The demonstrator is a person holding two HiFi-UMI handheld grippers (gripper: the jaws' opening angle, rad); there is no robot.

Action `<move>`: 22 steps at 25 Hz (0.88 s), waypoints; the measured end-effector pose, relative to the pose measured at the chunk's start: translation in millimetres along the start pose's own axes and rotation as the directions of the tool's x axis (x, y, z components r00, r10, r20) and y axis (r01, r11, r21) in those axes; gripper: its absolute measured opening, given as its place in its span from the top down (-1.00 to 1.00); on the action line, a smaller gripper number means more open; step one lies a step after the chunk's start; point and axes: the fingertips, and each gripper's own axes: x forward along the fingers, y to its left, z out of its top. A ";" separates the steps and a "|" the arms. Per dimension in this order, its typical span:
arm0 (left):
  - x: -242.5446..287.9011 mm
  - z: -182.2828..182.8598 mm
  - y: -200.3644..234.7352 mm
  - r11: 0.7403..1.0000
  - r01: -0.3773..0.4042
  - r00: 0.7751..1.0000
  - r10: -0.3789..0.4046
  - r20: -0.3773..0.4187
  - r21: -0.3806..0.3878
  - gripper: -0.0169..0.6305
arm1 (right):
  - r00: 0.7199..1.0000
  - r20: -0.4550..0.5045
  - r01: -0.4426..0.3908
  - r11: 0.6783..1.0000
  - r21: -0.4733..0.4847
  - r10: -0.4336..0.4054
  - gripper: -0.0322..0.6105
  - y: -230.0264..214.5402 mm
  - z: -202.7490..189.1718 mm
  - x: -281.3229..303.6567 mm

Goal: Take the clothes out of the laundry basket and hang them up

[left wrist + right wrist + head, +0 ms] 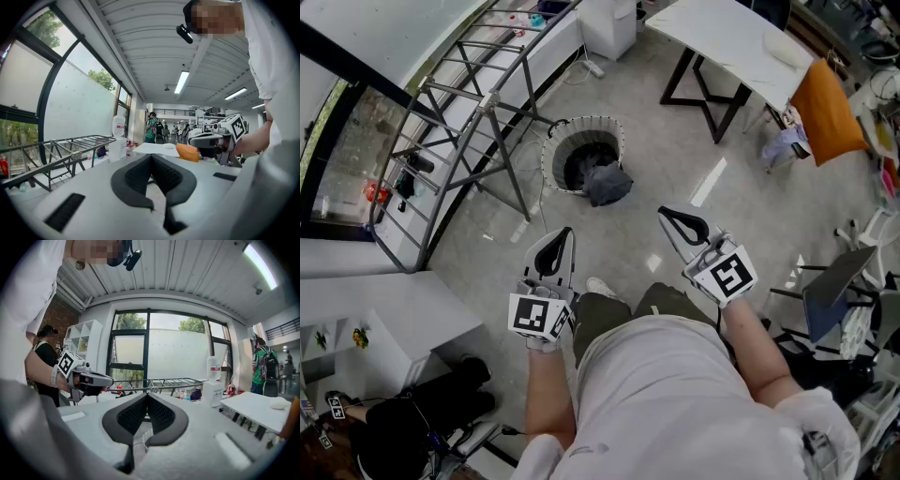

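The grey concrete floor [675, 220] carries a round white laundry basket [551, 167] near its middle, a metal drying rack [478, 108] standing just beside it along the window-side edge, and a white table [727, 37] on black crossed legs toward the far edge.

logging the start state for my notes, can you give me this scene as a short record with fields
stage: not started, neither gripper near the basket
left gripper: shut, empty, held in front of the person
right gripper: shut, empty, level with the left one
laundry basket: upright on the floor ahead of both grippers
clothes: dark, in the basket, part draped over its near rim
drying rack: on the floor left of the basket, by the window
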 end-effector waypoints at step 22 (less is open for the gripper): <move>-58.5 -84.8 220.0 0.969 -0.190 0.972 0.163 -0.167 -0.158 0.95 | 0.964 -0.228 -0.121 0.989 0.082 0.137 0.81 29.6 -73.2 240.7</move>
